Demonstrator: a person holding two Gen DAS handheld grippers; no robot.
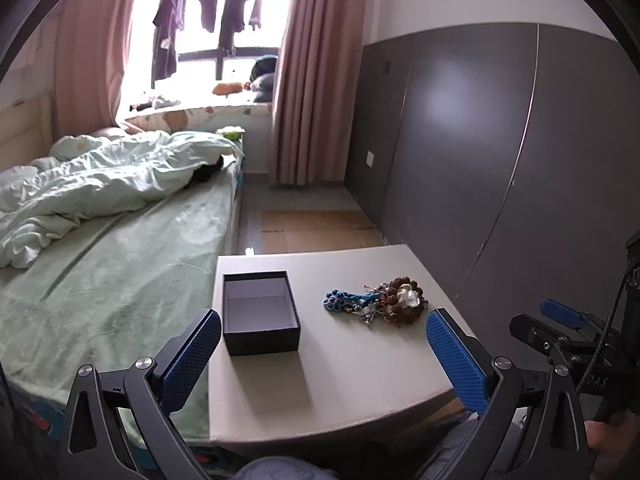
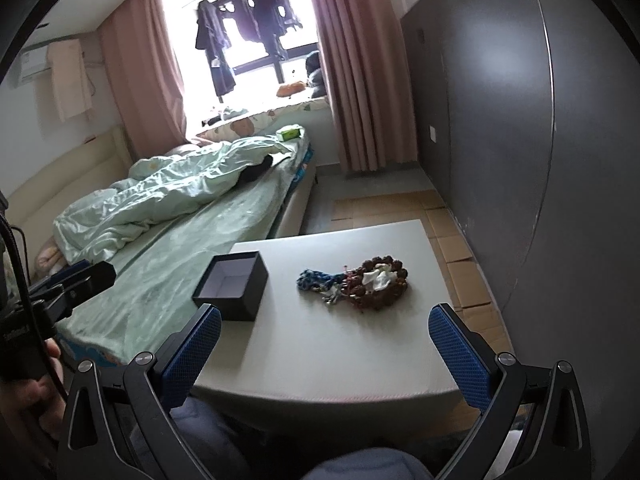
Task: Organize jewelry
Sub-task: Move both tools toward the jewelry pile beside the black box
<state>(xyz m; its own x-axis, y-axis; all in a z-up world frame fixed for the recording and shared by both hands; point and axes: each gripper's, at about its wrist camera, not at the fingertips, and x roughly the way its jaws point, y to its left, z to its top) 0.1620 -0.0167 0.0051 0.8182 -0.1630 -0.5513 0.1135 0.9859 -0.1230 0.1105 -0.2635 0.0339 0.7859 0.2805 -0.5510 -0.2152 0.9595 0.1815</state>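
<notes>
An open, empty dark box (image 1: pixel 260 312) stands on the left part of a small grey table (image 1: pixel 340 380). A heap of jewelry (image 1: pixel 376 298) lies to its right: a blue bead string, a brown bead bracelet and something white on top. My left gripper (image 1: pixel 320 356) is open and empty, held over the table's near edge, short of both. In the right wrist view the box (image 2: pixel 232 284) and the jewelry heap (image 2: pixel 356 282) lie ahead on the table (image 2: pixel 320 360). My right gripper (image 2: pixel 324 356) is open and empty at the near edge.
A bed (image 1: pixel 120 264) with a green sheet and crumpled duvet runs along the table's left side. A dark grey wall panel (image 1: pixel 500 160) is on the right. Cardboard sheets (image 1: pixel 316 228) lie on the floor beyond the table. My knees show below.
</notes>
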